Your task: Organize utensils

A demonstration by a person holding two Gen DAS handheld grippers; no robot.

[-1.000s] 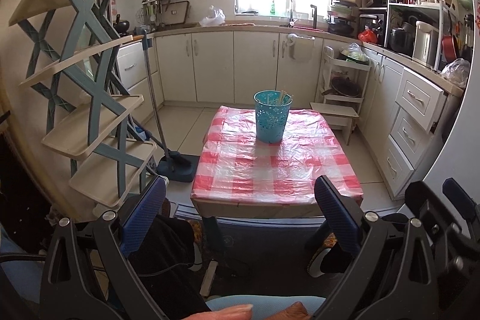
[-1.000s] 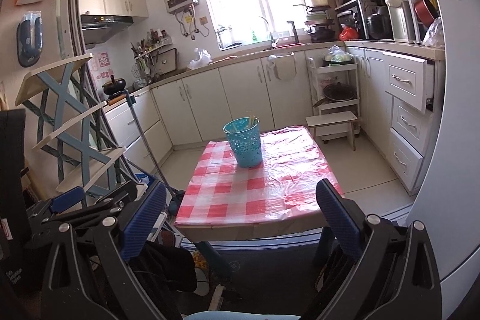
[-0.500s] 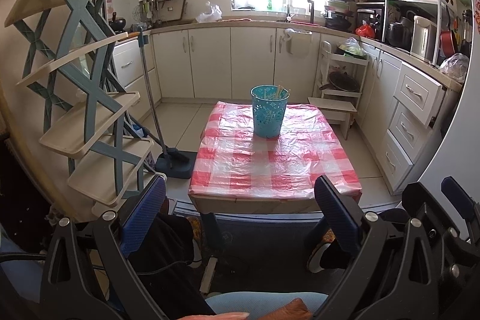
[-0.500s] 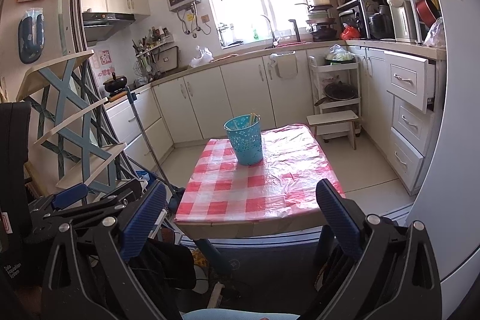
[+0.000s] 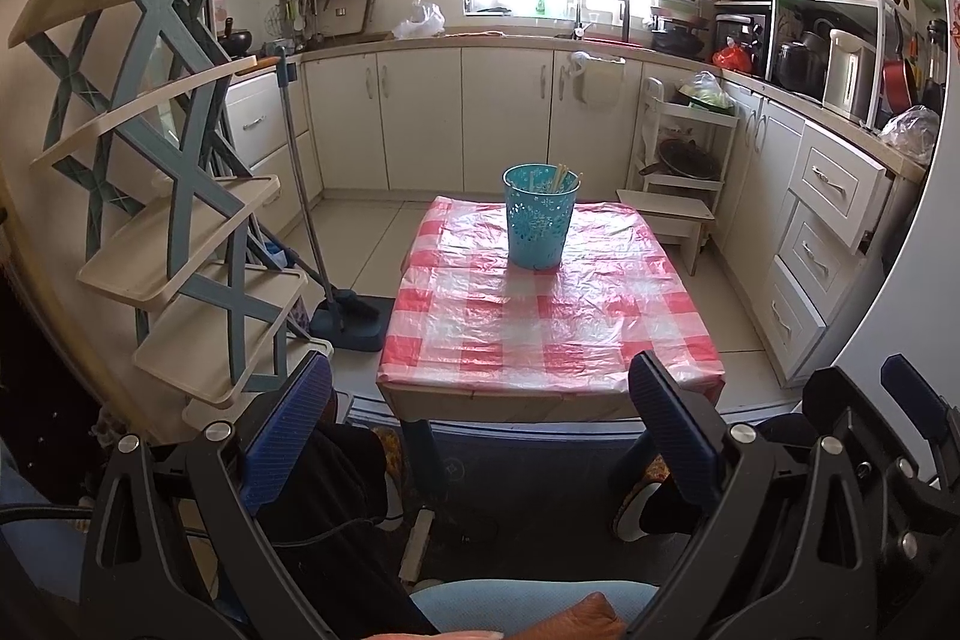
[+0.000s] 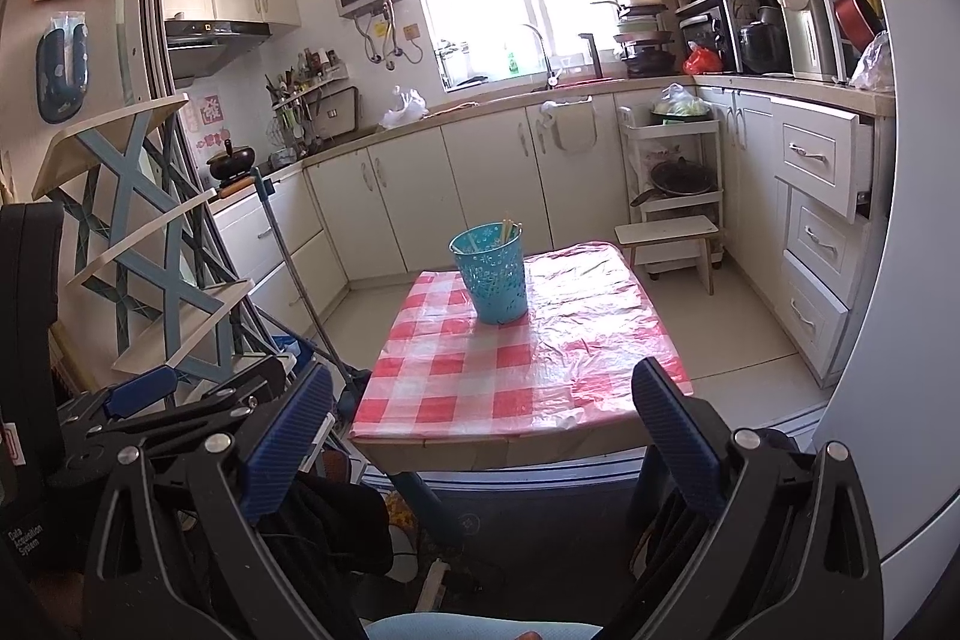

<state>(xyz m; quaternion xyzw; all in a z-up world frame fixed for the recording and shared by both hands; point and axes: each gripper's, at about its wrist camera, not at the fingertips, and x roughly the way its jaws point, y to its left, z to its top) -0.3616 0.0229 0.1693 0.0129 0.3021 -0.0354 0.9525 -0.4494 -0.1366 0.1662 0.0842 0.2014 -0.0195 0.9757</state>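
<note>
Well, left hand-held gripper (image 5: 480, 418): fingers spread wide, empty, hanging short of the tabletop (image 5: 540, 340).
Right hand-held gripper (image 6: 480, 418): spread too, nothing pinched.
Chopsticks (image 5: 561, 176): stood upright inside the teal basket (image 5: 537, 226) at the tabletop's far end.
Progress: looked finished — no loose utensils showed on the checked cloth.

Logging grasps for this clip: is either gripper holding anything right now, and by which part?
Nothing is held. The left gripper and right gripper are both open and empty, short of the table; the chopsticks stand in the cup.
</note>
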